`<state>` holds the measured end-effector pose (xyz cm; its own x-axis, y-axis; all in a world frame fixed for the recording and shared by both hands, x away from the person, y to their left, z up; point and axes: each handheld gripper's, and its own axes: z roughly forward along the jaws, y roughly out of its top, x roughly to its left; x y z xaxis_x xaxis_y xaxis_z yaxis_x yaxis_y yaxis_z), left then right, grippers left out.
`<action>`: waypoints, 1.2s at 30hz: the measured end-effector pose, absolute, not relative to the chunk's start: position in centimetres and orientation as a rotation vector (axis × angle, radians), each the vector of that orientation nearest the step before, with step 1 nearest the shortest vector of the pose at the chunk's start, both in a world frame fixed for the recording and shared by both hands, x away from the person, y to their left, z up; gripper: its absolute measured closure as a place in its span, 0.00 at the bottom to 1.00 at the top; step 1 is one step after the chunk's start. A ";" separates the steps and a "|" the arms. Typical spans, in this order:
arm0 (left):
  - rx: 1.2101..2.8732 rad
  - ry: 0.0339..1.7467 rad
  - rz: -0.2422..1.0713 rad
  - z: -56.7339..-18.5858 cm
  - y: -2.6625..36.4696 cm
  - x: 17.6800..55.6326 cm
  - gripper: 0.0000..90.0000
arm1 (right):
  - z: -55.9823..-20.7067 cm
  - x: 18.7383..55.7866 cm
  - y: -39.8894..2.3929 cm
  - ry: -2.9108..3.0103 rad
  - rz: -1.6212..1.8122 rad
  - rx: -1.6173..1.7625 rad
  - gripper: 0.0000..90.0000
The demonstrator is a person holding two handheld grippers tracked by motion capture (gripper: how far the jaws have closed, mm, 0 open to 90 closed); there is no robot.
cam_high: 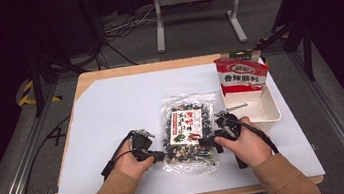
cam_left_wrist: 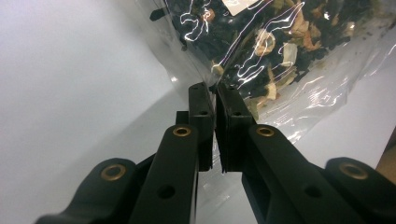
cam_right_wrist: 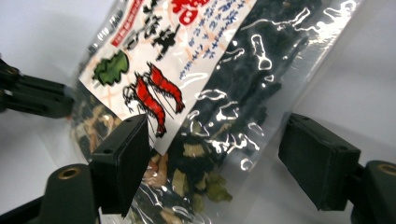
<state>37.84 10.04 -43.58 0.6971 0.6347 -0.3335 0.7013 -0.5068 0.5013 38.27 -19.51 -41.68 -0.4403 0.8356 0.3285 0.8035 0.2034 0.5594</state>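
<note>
Black jaws of my left gripper (cam_left_wrist: 216, 100) pinch the edge of the clear crinkly bag of dark dried greens (cam_high: 188, 131) on the white worktop (cam_high: 112, 115). My right gripper (cam_right_wrist: 215, 163) is wide open around its other edge. I should close it gently, then lift both together. How much film my left gripper has is hard to see.

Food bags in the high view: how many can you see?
2. The clear bag of dark dried food lies flat on the table between the two claws. The red bag stands in the white bin at the right. Others may be hidden behind it.
</note>
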 end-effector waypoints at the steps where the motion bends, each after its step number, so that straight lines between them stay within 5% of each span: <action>1: 2.290 1.013 -0.138 -43.6 10.0 37.8 0.95 | -41.6 38.3 -19.5 2.398 1.079 1.630 0.28; 6: 2.294 1.006 -0.133 -43.6 10.0 37.8 0.95 | -41.0 38.7 -18.8 2.394 1.127 1.574 0.30; 18: 2.313 1.004 -0.129 -43.4 9.9 37.8 0.94 | -40.3 39.3 -19.9 2.486 1.108 1.448 0.63; 36: 2.335 0.982 -0.132 -43.2 9.9 37.8 0.91 | -38.5 39.0 -20.2 2.592 1.163 1.334 0.84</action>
<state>37.78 9.86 -43.17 0.7220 0.6198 -0.3075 0.6790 -0.5491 0.4874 39.00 -20.16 -38.49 -0.6389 0.7029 0.3125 0.7007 0.3642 0.6135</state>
